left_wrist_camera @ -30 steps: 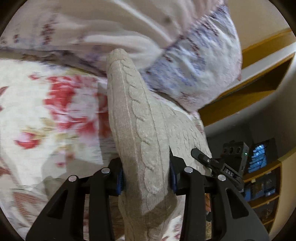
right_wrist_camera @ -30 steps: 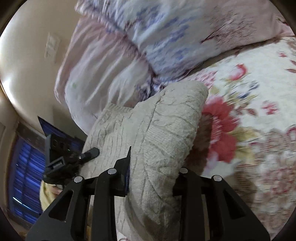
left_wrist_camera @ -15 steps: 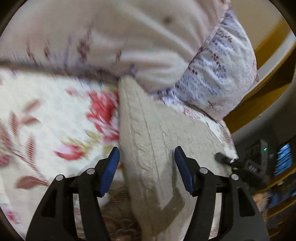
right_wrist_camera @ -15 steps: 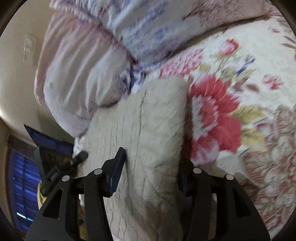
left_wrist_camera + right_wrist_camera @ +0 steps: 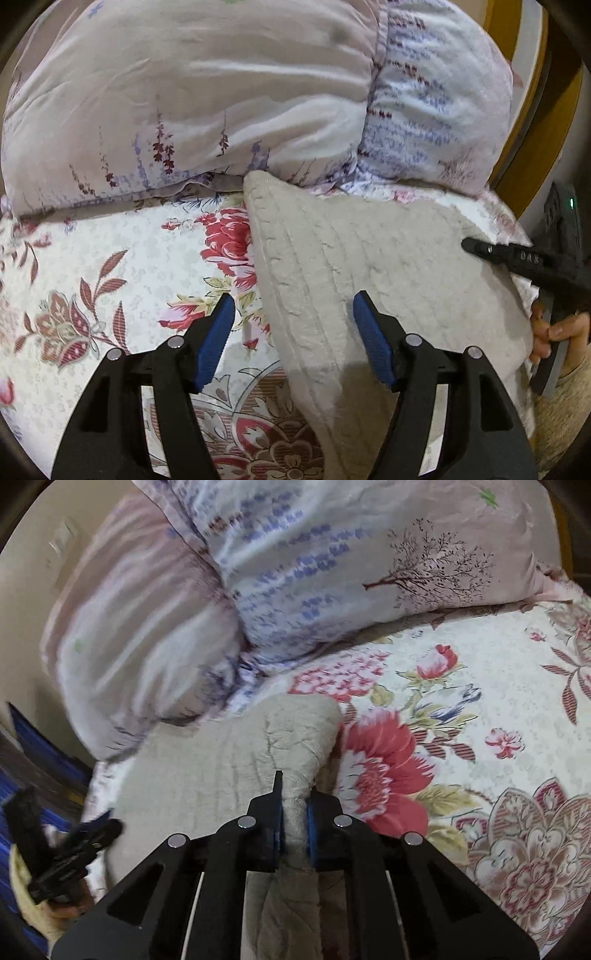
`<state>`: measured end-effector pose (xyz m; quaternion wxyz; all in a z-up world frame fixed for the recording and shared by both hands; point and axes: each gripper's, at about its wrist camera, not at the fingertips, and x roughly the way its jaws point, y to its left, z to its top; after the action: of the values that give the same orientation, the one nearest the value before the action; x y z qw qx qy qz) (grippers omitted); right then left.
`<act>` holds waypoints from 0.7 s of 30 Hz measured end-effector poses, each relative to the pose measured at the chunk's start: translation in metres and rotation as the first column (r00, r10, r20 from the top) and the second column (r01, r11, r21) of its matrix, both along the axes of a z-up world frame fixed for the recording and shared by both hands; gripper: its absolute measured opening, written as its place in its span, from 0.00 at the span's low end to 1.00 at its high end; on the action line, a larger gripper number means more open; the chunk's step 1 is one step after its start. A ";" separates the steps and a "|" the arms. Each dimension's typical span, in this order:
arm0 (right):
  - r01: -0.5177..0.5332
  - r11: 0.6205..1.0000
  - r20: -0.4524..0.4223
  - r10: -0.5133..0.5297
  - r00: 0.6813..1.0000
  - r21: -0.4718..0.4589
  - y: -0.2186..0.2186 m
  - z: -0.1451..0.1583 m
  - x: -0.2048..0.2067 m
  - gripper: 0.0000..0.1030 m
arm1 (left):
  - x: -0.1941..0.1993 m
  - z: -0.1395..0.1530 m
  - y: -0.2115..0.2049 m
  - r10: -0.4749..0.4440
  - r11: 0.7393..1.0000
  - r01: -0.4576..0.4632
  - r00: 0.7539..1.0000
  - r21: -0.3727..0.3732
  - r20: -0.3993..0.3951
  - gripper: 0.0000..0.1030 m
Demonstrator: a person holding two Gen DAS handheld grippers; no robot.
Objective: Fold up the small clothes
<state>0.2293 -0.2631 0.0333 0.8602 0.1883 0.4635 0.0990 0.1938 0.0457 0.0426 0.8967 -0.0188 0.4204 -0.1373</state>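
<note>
On my left I see the flowered white bedspread (image 5: 122, 258) with its red blooms, and my left gripper (image 5: 293, 332) hangs over it with its jaws spread wide and opening; the blue pads (image 5: 216, 339) press on nothing, though the left edge of the beige cable-knit garment (image 5: 369, 266) runs up between them. That knit piece lies flat on the bedspread, its far corner touching the foot of the pale lilac printed pillows (image 5: 207, 110) stacked along the back. Further right, in the left wrist view, the other gripper's black tip rests at the garment's right edge, with a hand (image 5: 554, 332) wrapped on its handle. From my right wrist camera, the right gripper (image 5: 293, 834) has its jaws drawn narrow, pinching a raised fold of the same beige knit between the pads, while the garment's rounded far corner sits just beside a big red flower (image 5: 380, 771) on the spread.
</note>
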 end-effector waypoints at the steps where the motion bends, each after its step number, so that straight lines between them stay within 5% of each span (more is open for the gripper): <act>1: 0.007 1.000 -0.013 -0.007 1.000 -0.010 0.001 -0.002 0.003 0.10 | 0.001 -0.001 -0.005 -0.004 0.999 0.004 1.000 0.039 0.011 0.64; 5: -0.004 0.999 -0.025 0.003 1.000 -0.053 0.003 0.001 0.008 0.14 | 0.008 -0.006 -0.011 0.009 0.998 -0.010 1.000 0.058 0.021 0.65; 8: -0.004 0.997 0.025 0.006 1.000 -0.071 -0.002 0.015 -0.009 0.32 | -0.004 0.002 -0.008 0.020 0.999 -0.023 0.998 0.043 0.064 0.66; 15: -0.165 0.983 0.197 0.178 0.964 -0.079 0.009 0.050 -0.077 0.33 | -0.050 0.015 0.001 -0.019 0.997 0.010 0.993 0.074 0.116 0.75; 18: -0.257 0.953 0.173 0.284 0.943 -0.163 0.028 0.047 -0.092 0.33 | -0.060 0.007 0.001 -0.040 0.991 0.028 0.995 0.134 0.087 0.76; 21: -0.268 0.909 0.056 0.300 0.952 -0.320 0.044 0.023 -0.092 0.26 | -0.061 0.002 -0.002 -0.035 0.985 0.022 0.997 0.172 0.075 0.77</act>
<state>0.1377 -0.2194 0.0566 0.8782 -0.0230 0.4504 0.1592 0.1330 0.0438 0.0447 0.9087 0.0696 0.3954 -0.1143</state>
